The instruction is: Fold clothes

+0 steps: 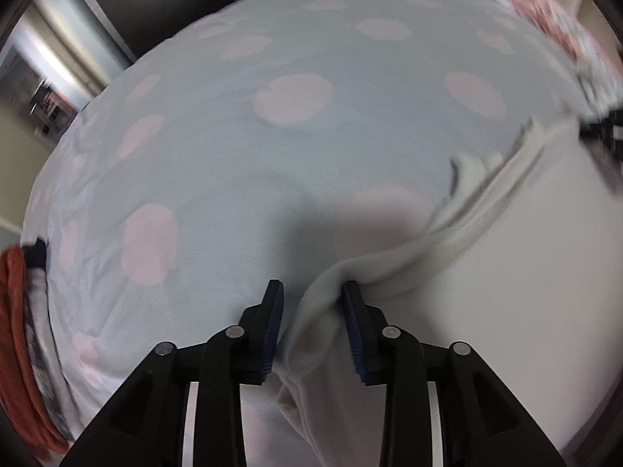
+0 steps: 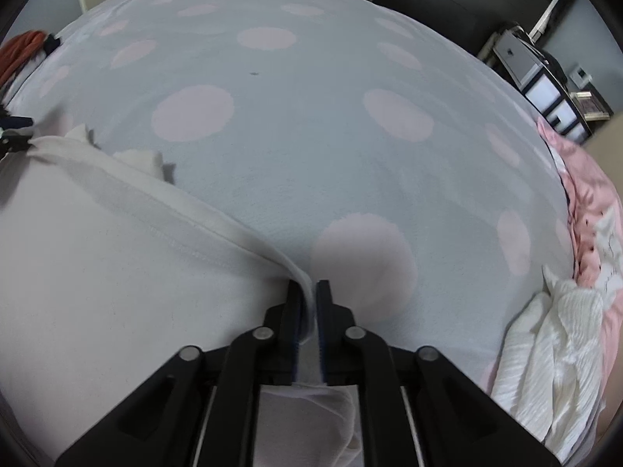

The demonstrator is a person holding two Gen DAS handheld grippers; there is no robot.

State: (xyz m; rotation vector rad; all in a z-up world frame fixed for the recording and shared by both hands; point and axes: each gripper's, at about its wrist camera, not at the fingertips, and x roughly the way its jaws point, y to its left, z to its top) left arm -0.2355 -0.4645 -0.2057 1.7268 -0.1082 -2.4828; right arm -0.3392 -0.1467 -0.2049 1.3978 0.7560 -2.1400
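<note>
A white garment (image 1: 506, 264) lies on a pale blue bed sheet with pink dots (image 1: 311, 136). In the left wrist view my left gripper (image 1: 313, 292) stands open, with a fold of the garment's hem between its fingers, resting against the right finger (image 1: 352, 311). In the right wrist view the same white garment (image 2: 97, 272) spreads to the left, and my right gripper (image 2: 309, 292) is shut on its hem edge just above the sheet (image 2: 311, 136). The other gripper (image 2: 13, 132) shows dimly at the far left edge.
An orange and dark pile of clothes (image 1: 19, 330) lies at the left edge of the bed. A pink patterned cloth (image 2: 592, 202) and a white ribbed garment (image 2: 545, 350) lie at the right edge. Drawers (image 2: 545, 89) and dark furniture stand beyond the bed.
</note>
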